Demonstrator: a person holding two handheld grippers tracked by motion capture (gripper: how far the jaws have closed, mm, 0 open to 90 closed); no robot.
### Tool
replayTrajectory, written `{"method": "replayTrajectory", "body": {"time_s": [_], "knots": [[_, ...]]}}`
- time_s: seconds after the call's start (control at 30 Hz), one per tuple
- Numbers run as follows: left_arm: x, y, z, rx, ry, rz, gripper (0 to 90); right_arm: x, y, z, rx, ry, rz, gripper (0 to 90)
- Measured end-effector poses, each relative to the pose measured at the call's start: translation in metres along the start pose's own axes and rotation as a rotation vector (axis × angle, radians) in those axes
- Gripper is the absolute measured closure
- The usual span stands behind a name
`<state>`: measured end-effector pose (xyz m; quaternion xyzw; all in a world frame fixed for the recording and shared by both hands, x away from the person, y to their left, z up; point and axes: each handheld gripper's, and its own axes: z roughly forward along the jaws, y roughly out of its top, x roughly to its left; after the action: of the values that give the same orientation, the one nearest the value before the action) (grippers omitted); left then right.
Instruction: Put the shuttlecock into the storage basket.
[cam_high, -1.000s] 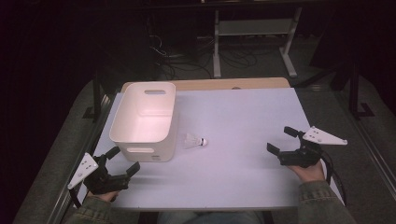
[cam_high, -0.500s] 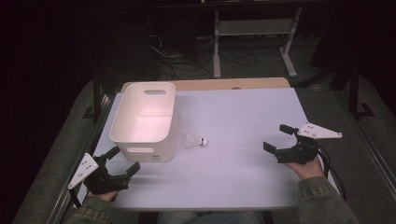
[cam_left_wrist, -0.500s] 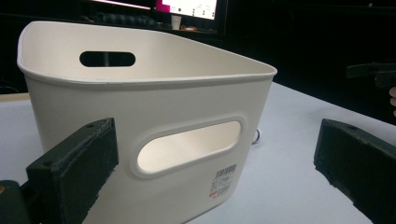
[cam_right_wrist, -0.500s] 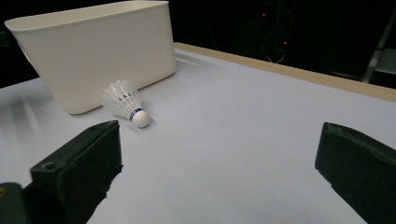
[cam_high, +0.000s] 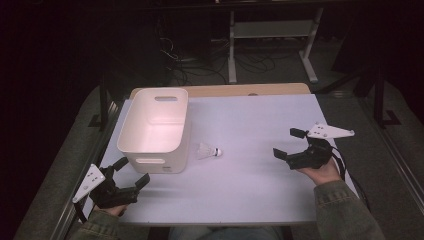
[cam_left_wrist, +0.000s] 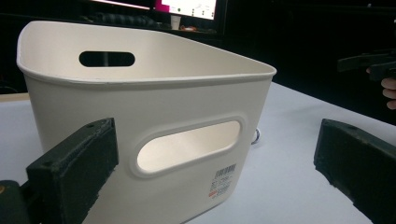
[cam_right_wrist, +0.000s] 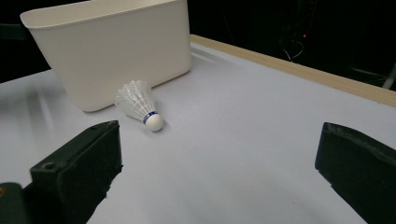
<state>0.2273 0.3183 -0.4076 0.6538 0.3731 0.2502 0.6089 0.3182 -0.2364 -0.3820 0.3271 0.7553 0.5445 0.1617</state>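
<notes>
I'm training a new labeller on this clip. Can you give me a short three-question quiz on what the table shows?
1. True or false: the shuttlecock lies inside the white bin.
2. Which hand-held gripper is nearer the shuttlecock's cork end? A) left hand-held gripper B) right hand-held gripper
3. Fill in: both hand-held grippers have their jaws ____.

Key: 1. False, it lies on the table beside the bin. 2. B. 3. open.

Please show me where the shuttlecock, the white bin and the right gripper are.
shuttlecock (cam_right_wrist: 140, 106): right gripper view, on its feather skirt.
white bin (cam_high: 134, 129): high view, on its left rim.
right gripper (cam_high: 290, 144): high view, midway between its open jaws.
</notes>
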Motion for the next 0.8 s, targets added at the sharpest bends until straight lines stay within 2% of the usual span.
{"method": "replayTrajectory", "body": {"time_s": [0.33,0.8], "knots": [[-0.001,0.000,0.000,0.002,-0.006,0.008,0.0,-0.003,0.008,0.010,0.022,0.023,-0.001,0.0],[0.000,0.000,-0.001,0.000,-0.007,0.003,0.0,-0.004,0.029,0.030,0.054,0.060,-0.021,0.0]]}}
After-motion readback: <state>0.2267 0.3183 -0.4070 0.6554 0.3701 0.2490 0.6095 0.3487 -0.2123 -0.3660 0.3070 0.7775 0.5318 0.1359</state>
